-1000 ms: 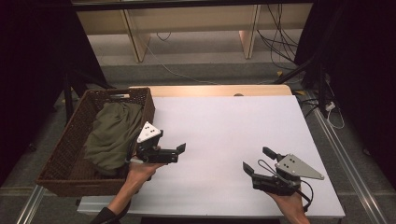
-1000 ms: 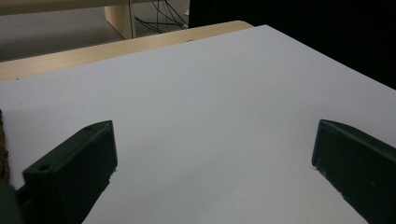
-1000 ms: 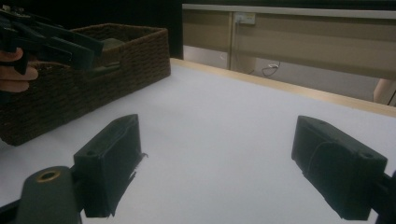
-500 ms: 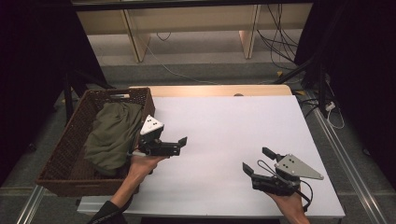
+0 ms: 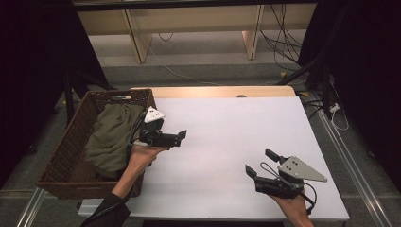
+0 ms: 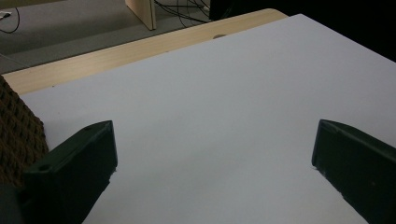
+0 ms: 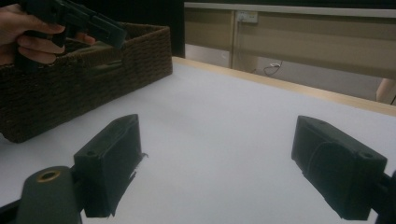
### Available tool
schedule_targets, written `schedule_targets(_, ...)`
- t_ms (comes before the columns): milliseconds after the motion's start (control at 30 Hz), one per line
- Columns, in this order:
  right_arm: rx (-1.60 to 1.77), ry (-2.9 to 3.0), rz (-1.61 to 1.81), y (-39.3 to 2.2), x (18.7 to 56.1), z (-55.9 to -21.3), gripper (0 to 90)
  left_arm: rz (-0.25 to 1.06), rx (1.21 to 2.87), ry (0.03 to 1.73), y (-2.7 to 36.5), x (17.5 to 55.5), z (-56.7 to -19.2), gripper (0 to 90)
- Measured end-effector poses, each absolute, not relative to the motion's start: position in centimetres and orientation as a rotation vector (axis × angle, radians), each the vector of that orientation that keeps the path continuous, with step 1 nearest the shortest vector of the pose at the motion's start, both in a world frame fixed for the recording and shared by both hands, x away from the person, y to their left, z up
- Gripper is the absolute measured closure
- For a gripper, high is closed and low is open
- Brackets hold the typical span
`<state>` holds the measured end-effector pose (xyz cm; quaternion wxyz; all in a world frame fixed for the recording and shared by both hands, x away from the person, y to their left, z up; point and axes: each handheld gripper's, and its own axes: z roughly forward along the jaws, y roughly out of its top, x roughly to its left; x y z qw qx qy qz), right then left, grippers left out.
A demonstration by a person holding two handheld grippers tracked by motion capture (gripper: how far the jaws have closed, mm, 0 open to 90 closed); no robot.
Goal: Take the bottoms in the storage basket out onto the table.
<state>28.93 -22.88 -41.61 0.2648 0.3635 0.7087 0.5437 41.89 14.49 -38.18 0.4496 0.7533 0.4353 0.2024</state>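
The olive-green crumpled cloth [image 5: 112,137] lies inside the dark brown woven wicker basket [image 5: 61,156], which sits at the left edge of the white counter [image 5: 227,142]. The cloth fills much of the basket's middle and far part. My left gripper [image 5: 177,137] hovers just right of the basket's right wall, above the counter, pointing to the right; its fingers [image 6: 74,163] are spread wide with nothing between them, only bare white counter ahead. In my right gripper's view, my left hand [image 7: 28,39] shows wrapped around the handle, in front of the basket's weave. My right gripper [image 5: 259,164] is at the near right of the counter, well apart from the basket and the cloth, aimed left and far. Its fingers [image 7: 112,158] are also spread wide and empty. Beyond the counter's far wooden edge [image 5: 213,91] is grey floor with cables [image 5: 283,42].
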Motion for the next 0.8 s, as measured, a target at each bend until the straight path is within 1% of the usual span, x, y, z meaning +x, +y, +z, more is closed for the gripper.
schedule_targets(167, 0.981, 1.917, 1.467, -22.9, 28.9, -41.6, 17.0, 0.516, 1.876, 1.081, 14.6, 42.3, -38.0, 0.2)
schedule_targets(433, 0.984, 1.919, 1.467, -22.9, 28.9, -41.6, 17.0, 0.503, 1.885, 1.091, 14.8, 42.6, -37.7, 0.2)
schedule_targets(800, 0.990, 1.922, 1.471, -22.9, 29.0, -41.7, 17.1, 0.533, 1.855, 1.132, 16.6, 43.4, -36.6, 0.4)
